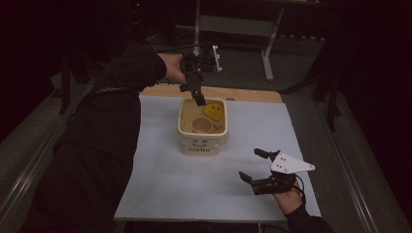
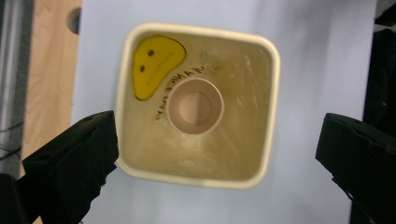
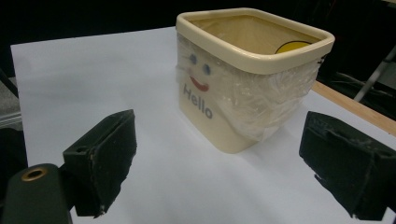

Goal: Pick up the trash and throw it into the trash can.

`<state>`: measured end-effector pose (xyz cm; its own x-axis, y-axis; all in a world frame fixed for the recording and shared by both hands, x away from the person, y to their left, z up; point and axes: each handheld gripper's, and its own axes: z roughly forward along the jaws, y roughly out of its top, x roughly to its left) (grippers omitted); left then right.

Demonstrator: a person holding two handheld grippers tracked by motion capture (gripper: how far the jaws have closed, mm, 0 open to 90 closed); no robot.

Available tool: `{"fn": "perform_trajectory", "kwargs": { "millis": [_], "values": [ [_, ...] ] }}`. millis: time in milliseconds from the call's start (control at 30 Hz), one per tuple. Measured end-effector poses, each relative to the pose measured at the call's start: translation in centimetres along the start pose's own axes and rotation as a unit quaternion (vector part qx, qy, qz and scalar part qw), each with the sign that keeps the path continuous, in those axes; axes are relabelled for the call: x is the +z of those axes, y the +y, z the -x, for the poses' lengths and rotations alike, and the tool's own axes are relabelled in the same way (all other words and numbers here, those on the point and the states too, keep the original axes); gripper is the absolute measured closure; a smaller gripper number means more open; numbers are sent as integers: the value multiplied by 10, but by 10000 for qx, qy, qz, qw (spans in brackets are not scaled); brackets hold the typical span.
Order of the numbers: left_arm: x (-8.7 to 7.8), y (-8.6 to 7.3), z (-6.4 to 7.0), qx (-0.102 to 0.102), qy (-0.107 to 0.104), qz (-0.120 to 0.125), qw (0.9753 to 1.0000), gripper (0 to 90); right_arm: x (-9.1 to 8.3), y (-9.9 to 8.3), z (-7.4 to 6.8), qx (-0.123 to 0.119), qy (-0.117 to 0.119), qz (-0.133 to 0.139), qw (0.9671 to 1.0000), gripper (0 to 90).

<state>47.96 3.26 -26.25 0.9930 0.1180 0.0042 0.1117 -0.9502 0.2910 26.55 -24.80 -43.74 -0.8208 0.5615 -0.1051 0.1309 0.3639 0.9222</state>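
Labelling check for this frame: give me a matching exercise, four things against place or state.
Things:
1. left gripper
2. right gripper
3. paper cup
4. yellow face sticker

Place or state:
A. open, low over the white sheet, apart from the bin
B. upright on the bin floor
C. open, above the bin mouth
D. on the bin's inner wall

Pairs: 1-C, 2-A, 3-B, 4-D

**Dark room, bright table**

In the high view we see a very dark room. Just the white sheet (image 1: 214, 179) looks lit, and the picture is a bit grainy. Both gripper views are much brighter. The cream tub (image 2: 196, 105) looks soft and a little fuzzy from above. The black jaws up close are blurry. We see a soft shadow beside the tub in the right gripper view.
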Motion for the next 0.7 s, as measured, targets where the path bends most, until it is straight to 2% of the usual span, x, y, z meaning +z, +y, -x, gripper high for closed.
{"fn": "perform_trajectory", "kwargs": {
  "millis": [333,367,700],
  "values": [
    [2,-15,3,-96,-17,132,9999,4,2,1,0,-20,13,-7,10000,109],
    [3,-22,6,-114,-27,173,9998,5,1,1,0,-12,1,0,10000,109],
    [4,-45,17,-259,-126,356,9989,5,2,1,0,-12,-2,-4,10000,109]
  ]
}}
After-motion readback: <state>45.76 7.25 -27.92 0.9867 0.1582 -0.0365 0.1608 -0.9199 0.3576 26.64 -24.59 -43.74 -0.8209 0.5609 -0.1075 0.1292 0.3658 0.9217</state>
